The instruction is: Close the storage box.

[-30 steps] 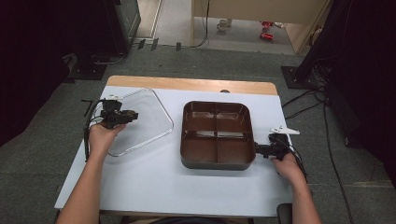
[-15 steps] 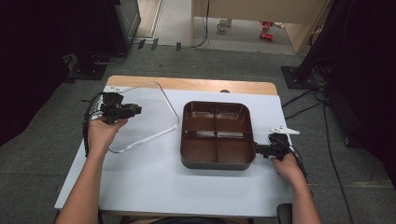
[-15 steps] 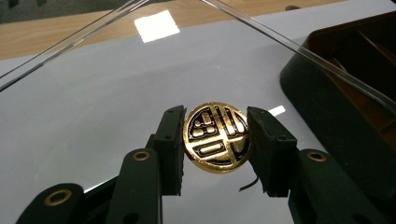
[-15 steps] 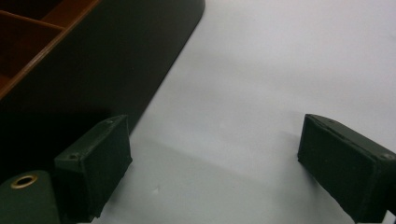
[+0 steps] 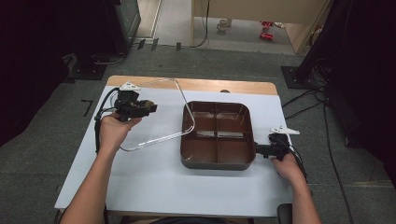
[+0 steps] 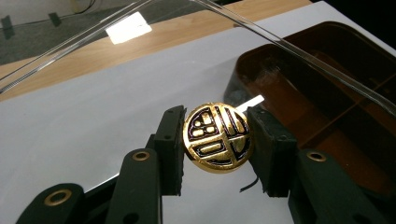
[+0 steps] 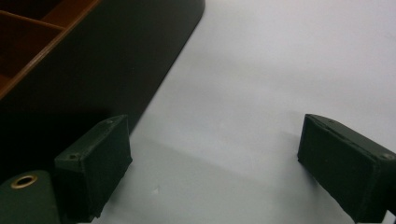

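My left tool [image 5: 148,107] is clamped on the round gold knob [image 6: 218,137] of a clear lid [image 5: 163,116]; in the left gripper view both black pads press on the knob's edges, one on each side, and the knob's dark raised pattern faces the camera. The lid hangs tilted from that grip: in the high view its far edge stands up over the wooden strip at the back of the surface [image 5: 154,186], while its near corner lies low by the left wall of the brown tray [image 5: 217,161]. Whether that low corner touches the surface or the tray wall, I cannot tell. Through the clear lid I see the white surface and part of the tray.

The tray sits right of centre on the surface, uncovered, split by ribs into four compartments, all of them bare inside.

My right tool [image 5: 258,150] rests low at the tray's near right corner, its jaws apart with nothing between them. In the right gripper view one pad [image 7: 93,163] lies just beside the tray's dark outer wall, the other stands well off over the white surface. My right hand [image 5: 288,167] holds it from behind, near the surface's right edge.
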Demonstrator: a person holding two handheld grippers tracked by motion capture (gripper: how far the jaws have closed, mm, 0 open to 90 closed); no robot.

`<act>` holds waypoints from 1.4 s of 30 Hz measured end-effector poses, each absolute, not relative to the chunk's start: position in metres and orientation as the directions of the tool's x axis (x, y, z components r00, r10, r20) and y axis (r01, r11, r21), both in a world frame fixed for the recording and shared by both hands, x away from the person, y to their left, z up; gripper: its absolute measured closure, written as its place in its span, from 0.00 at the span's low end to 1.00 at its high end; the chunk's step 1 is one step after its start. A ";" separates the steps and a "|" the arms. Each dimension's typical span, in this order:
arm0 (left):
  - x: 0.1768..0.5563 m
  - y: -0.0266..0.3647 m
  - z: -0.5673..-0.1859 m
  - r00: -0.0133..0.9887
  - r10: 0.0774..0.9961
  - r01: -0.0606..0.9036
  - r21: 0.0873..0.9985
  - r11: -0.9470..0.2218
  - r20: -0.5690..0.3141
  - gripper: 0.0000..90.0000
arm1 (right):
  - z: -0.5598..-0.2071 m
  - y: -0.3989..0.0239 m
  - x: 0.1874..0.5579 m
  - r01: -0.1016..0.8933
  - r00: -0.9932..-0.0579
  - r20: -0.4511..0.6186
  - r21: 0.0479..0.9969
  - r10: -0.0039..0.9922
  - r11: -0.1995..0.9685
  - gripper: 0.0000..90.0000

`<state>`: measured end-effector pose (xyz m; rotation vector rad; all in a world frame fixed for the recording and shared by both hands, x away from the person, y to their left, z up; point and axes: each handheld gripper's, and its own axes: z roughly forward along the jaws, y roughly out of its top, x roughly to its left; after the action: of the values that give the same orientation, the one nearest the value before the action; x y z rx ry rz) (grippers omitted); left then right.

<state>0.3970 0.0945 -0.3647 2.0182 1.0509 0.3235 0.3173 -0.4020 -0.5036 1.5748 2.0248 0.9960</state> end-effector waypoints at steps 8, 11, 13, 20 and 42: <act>0.394 0.061 -0.359 0.675 0.726 0.519 0.782 -0.345 -0.128 0.66 | -0.504 -0.402 0.317 0.675 -0.291 0.122 0.729 0.949 0.114 0.10; 0.393 0.052 -0.359 0.691 0.711 0.511 0.783 -0.355 -0.129 0.66 | -0.504 -0.402 0.317 0.675 -0.292 0.120 0.729 0.949 0.115 0.10; 0.392 0.040 -0.359 0.712 0.689 0.504 0.782 -0.366 -0.136 0.66 | -0.504 -0.402 0.317 0.674 -0.291 0.121 0.730 0.949 0.114 0.10; 0.393 0.014 -0.366 0.749 0.645 0.496 0.774 -0.393 -0.153 0.66 | -0.504 -0.402 0.317 0.674 -0.291 0.121 0.730 0.949 0.114 0.10; 0.380 -0.062 -0.402 0.835 0.530 0.448 0.741 -0.500 -0.146 0.66 | -0.504 -0.402 0.317 0.672 -0.292 0.118 0.731 0.949 0.116 0.10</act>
<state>0.3796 -0.0624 -0.4019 2.1749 0.7114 0.1261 0.3171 -0.4018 -0.5037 1.5757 2.0216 0.9956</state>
